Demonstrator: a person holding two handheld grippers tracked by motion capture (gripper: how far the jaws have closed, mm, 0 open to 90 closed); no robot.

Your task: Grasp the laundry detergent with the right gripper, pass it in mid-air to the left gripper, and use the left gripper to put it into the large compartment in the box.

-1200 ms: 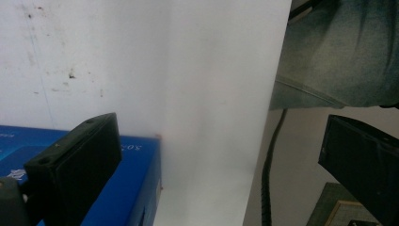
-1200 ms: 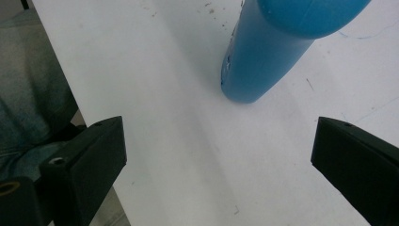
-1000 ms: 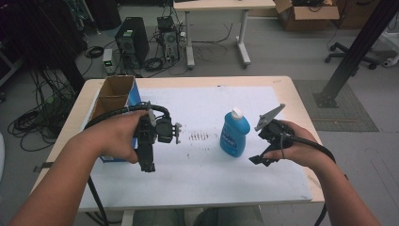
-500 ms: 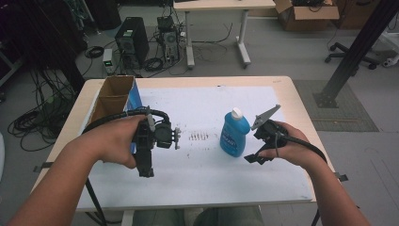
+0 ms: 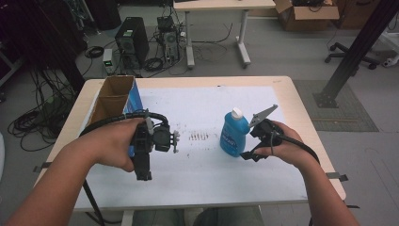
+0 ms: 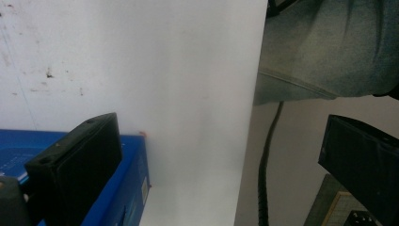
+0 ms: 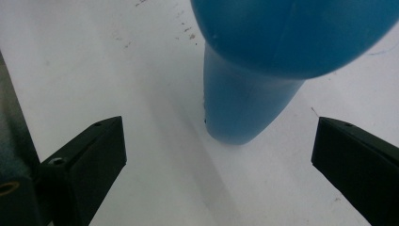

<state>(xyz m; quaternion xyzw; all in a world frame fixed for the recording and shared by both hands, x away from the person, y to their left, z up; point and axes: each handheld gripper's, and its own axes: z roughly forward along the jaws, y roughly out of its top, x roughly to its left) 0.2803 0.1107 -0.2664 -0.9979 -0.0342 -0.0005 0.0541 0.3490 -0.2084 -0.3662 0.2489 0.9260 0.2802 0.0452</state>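
The blue bottle (image 5: 234, 134) is standing upright on the white sheet (image 5: 202, 108) that is covering the table (image 5: 301, 108), right of centre, its white cap (image 5: 236, 113) on top; the right hand-held gripper (image 5: 247, 155) is sitting just beside it on its right, held low in the person's right hand (image 5: 282, 143) with the grey plate (image 5: 262, 114) sticking up near the cap. In the right gripper view the jaws are standing wide apart — the bottle (image 7: 263, 70) is looming between and beyond them, its base resting on the sheet, neither jaw touching it; the jaws are holding nothing.

Over on the left, the person's left hand (image 5: 115, 143) is gripping the left hand-held gripper (image 5: 143, 176), which is pointing back toward the near edge of the table; its cable (image 5: 117, 117) is looping up over the wrist. In the left gripper view its jaws are also spread wide and empty; one is hanging over a blue box (image 6: 127, 188), the other past the sheet's edge, over the floor.

That open cardboard box (image 5: 113, 101) with the blue side is sitting at the table's far left — just behind the left hand; a patch of dark smudges (image 5: 200, 136) is marking the sheet between the two grippers, well clear of the bottle.
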